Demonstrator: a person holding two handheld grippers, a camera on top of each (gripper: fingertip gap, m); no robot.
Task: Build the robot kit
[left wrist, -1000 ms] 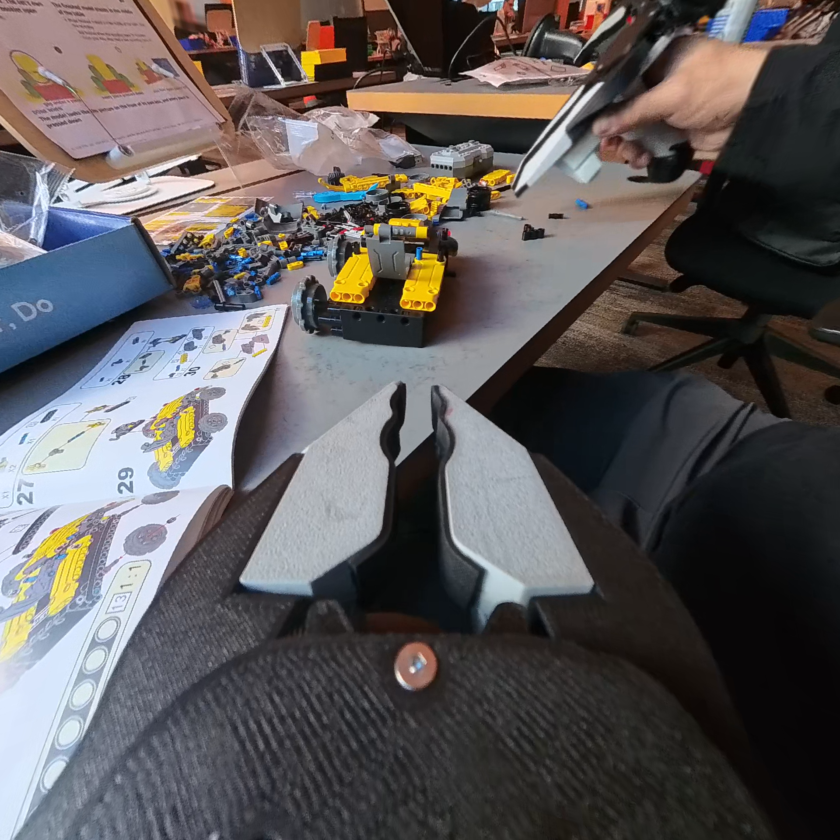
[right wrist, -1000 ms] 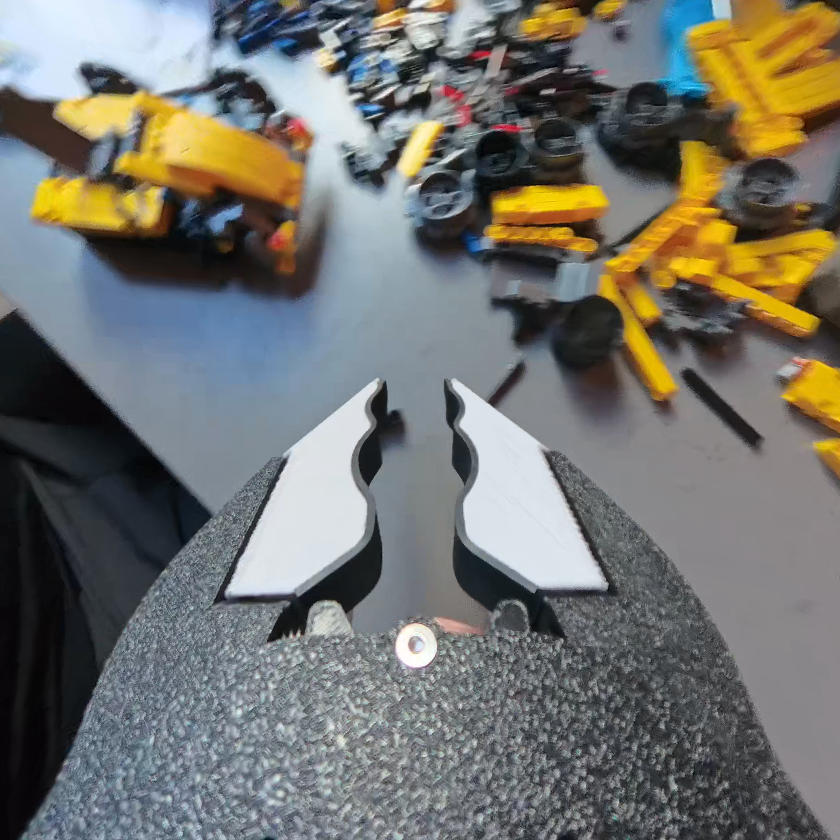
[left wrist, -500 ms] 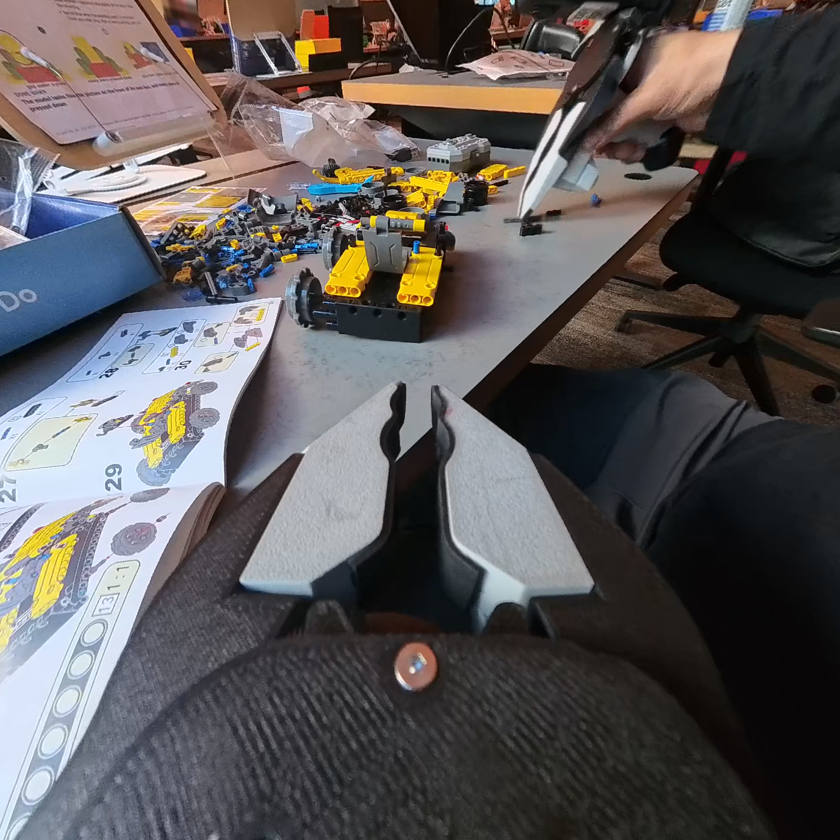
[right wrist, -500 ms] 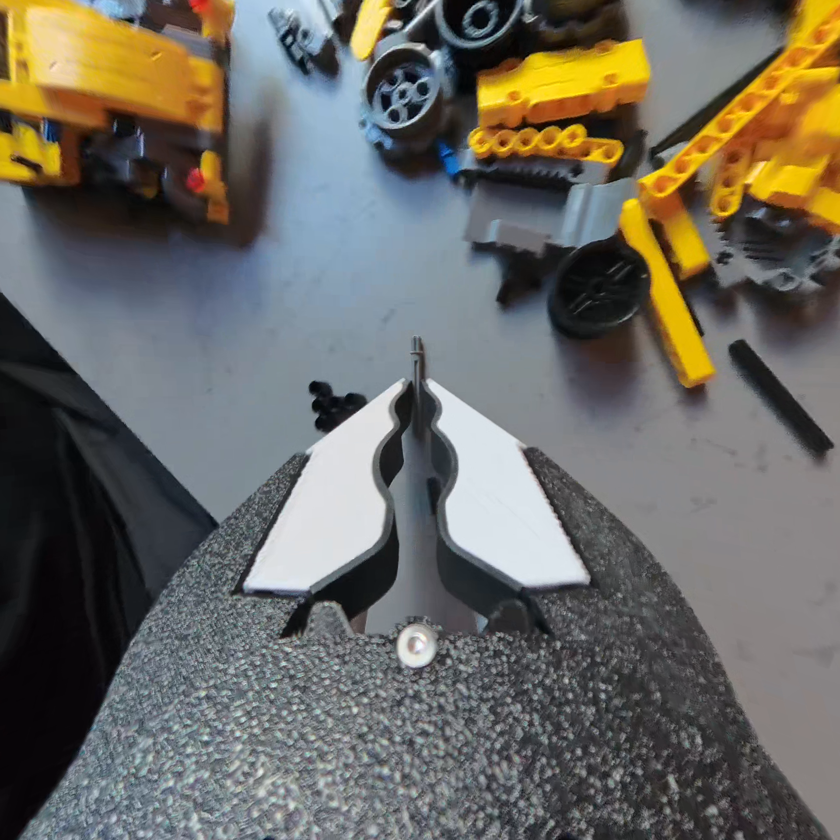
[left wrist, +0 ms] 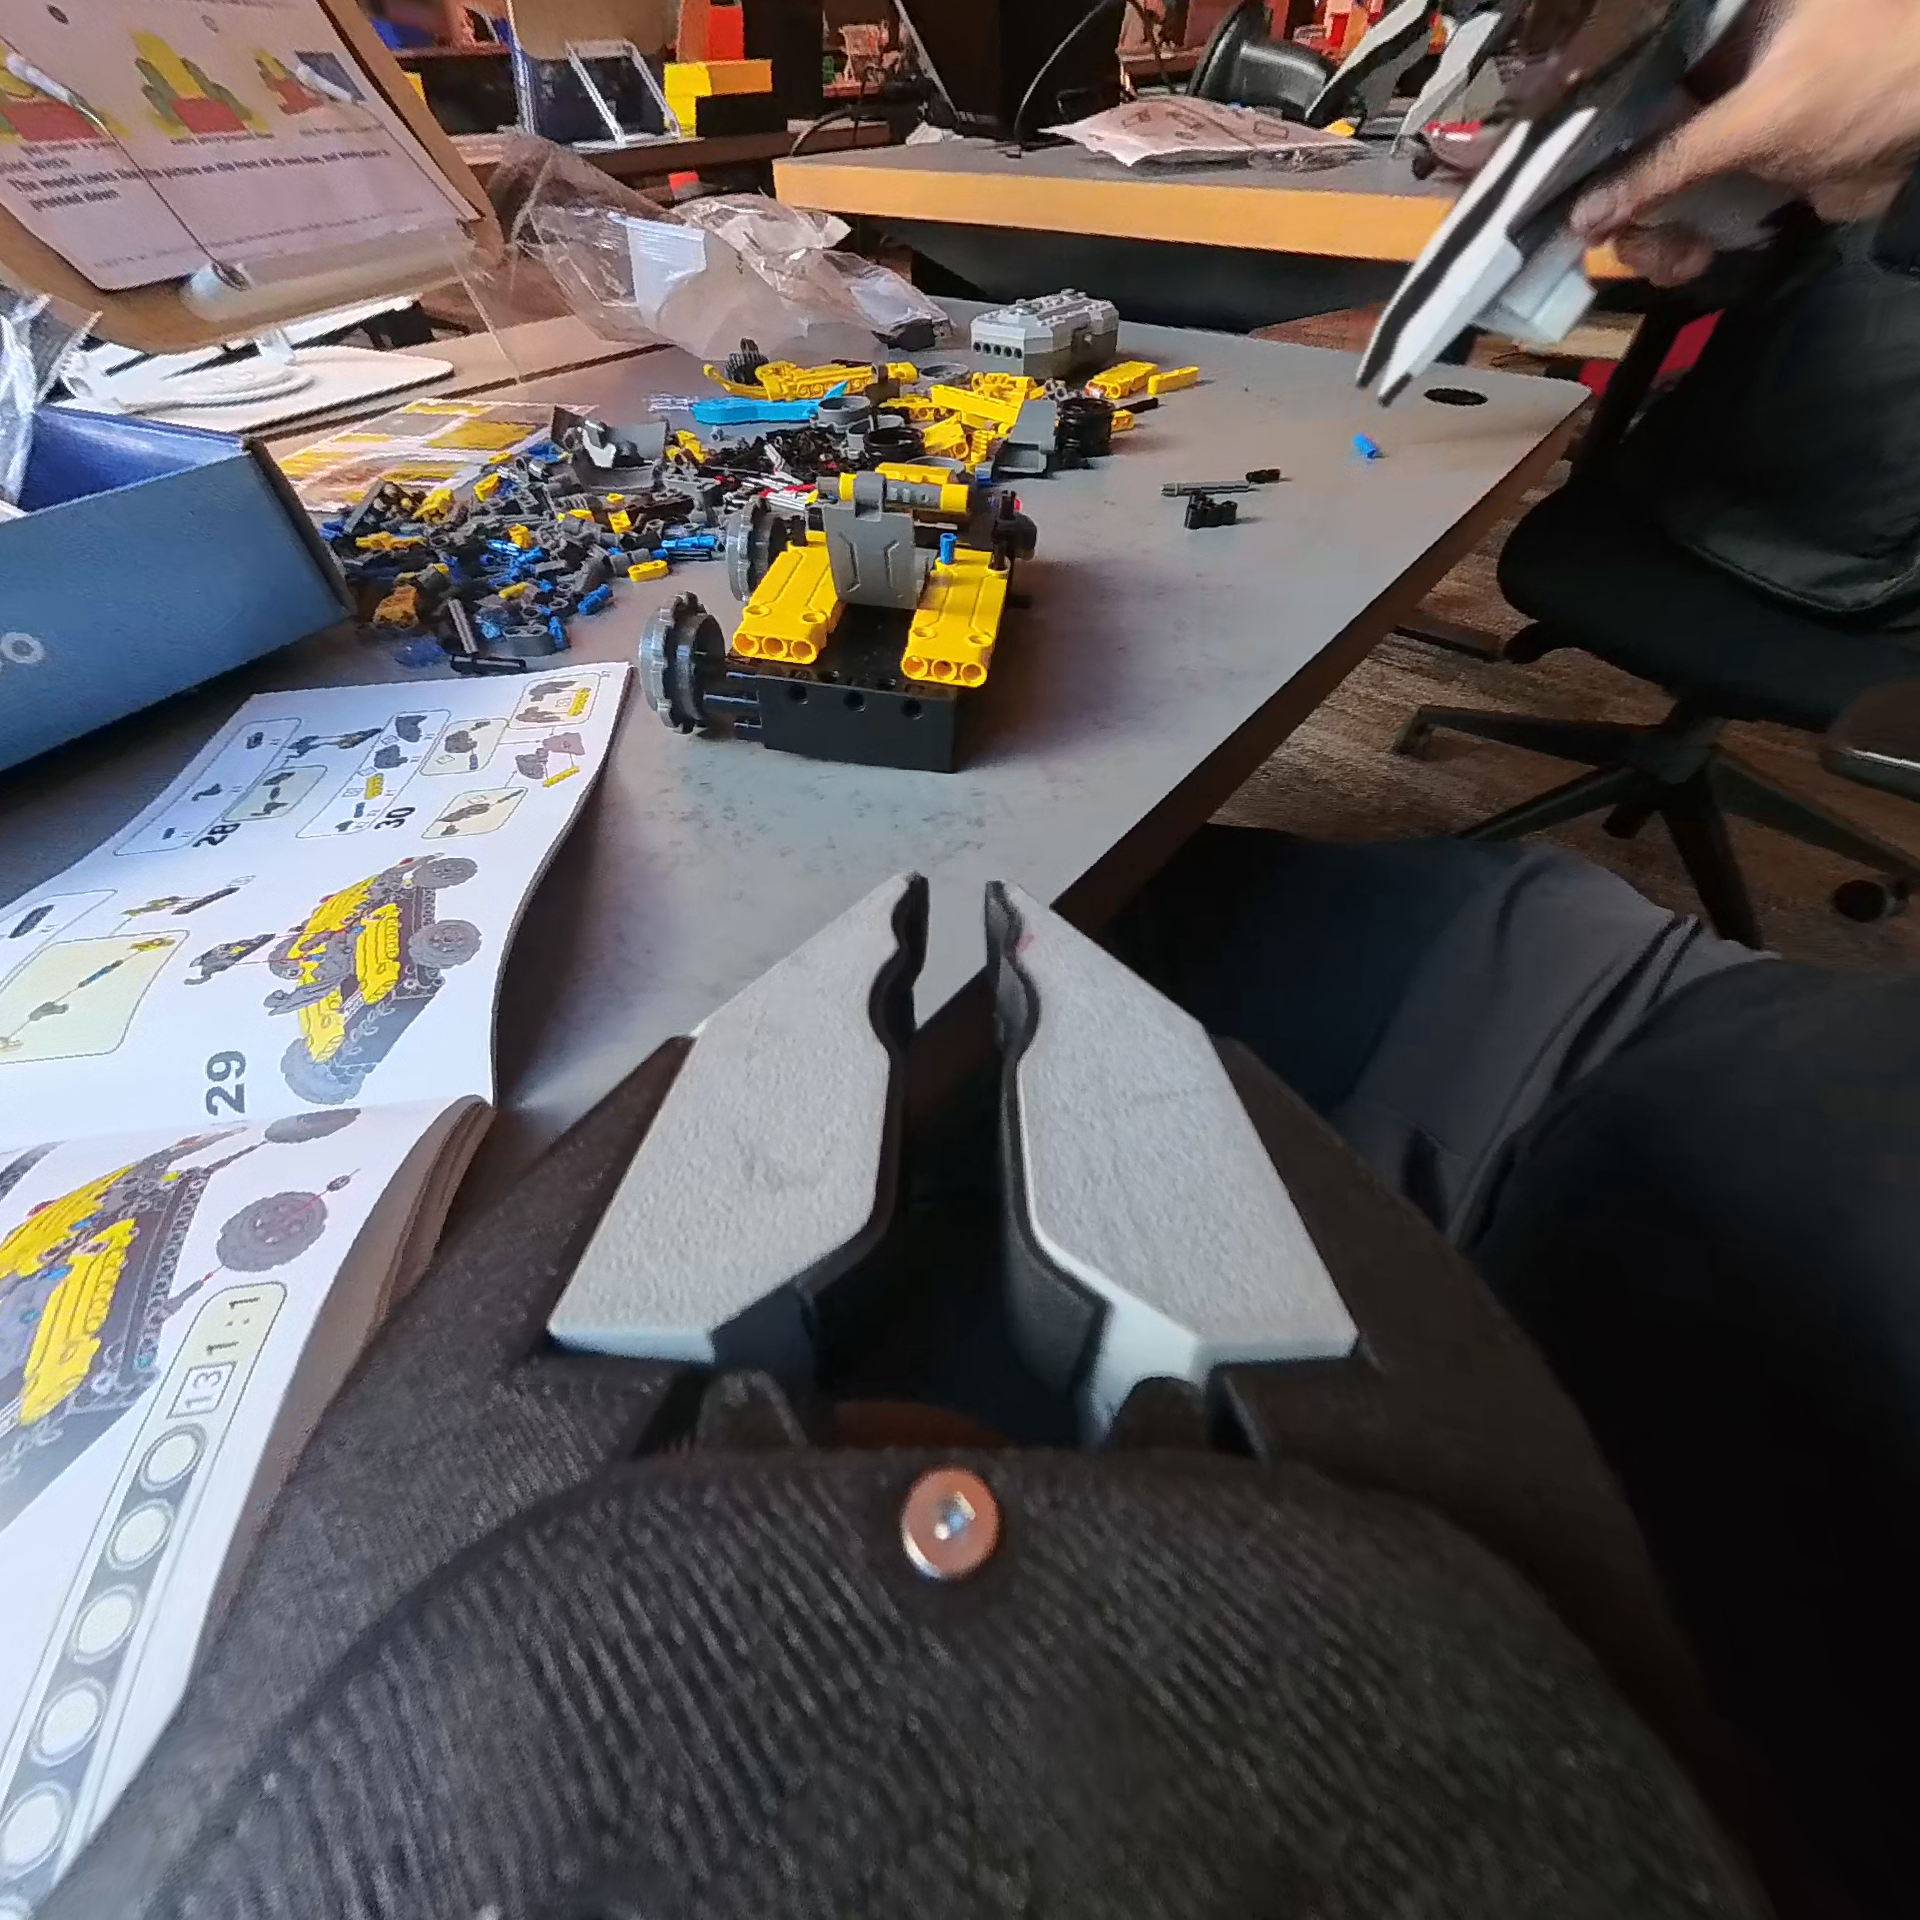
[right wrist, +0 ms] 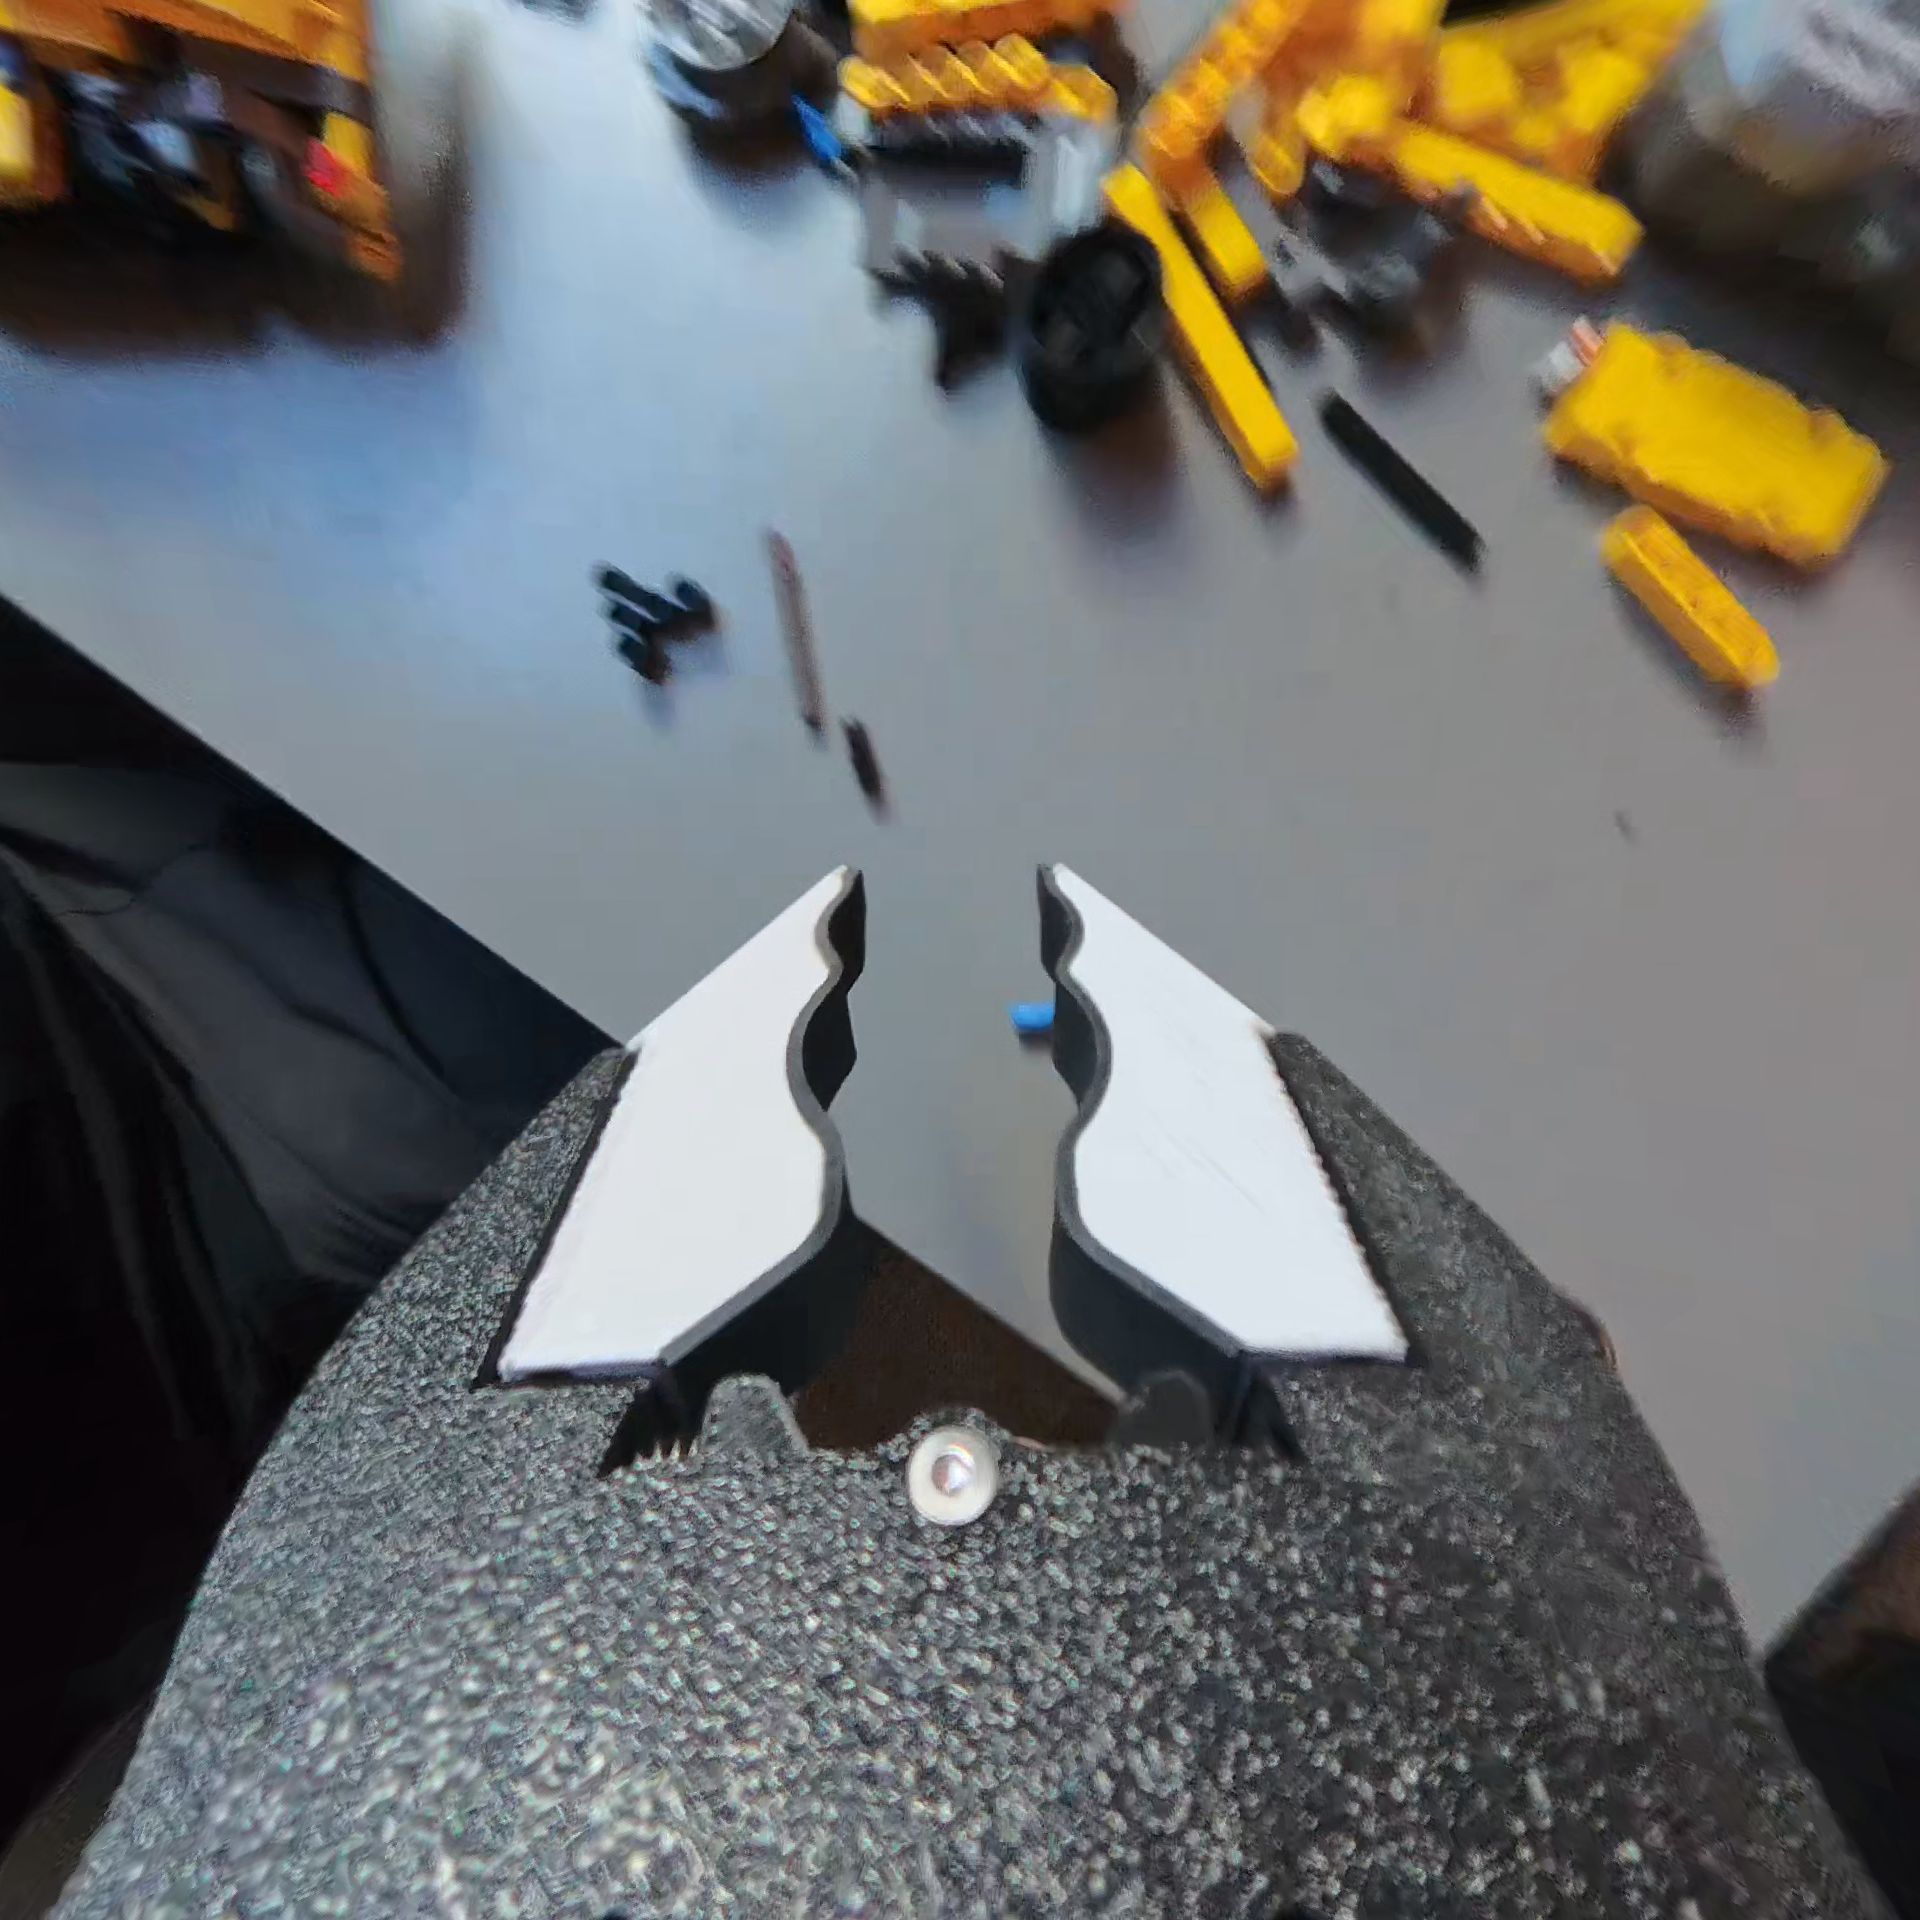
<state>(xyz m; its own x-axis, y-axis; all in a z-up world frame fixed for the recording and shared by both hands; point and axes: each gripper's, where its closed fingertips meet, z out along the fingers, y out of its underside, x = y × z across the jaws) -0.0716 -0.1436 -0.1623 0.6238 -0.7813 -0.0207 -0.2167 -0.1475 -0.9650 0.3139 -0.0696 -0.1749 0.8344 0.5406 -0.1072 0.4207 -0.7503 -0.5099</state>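
My left gripper (left wrist: 954,891) rests low at the table's near edge, empty, its jaws nearly shut with only a narrow slit. A part-built yellow and black vehicle (left wrist: 862,644) stands ahead of it. My right gripper (right wrist: 951,883) is open and empty, raised above the table near its edge; it also shows in the left wrist view (left wrist: 1387,384), held by a hand. A small blue pin (right wrist: 1029,1016) lies below, between its fingers. A thin dark axle (right wrist: 795,623), a short black pin (right wrist: 862,764) and a black connector (right wrist: 649,613) lie just ahead.
An open instruction booklet (left wrist: 312,883) lies at the left, with a blue box (left wrist: 135,561) behind it. Loose yellow, black and blue parts (left wrist: 582,509) are heaped at mid-table. Yellow beams (right wrist: 1205,312) and a black wheel (right wrist: 1091,322) lie ahead. An office chair (left wrist: 1683,623) stands right. There is about 40 centimetres between the tips of the two grippers. The thin dark axle (right wrist: 795,623) is about 7 centimetres from my right fingertips. To the black connector (right wrist: 649,613): right tips about 9 centimetres, left tips about 30 centimetres.
My right gripper closed on the thin axle at the table, then opened and rose back; the axle now lies on the table. My left gripper stayed where it was.
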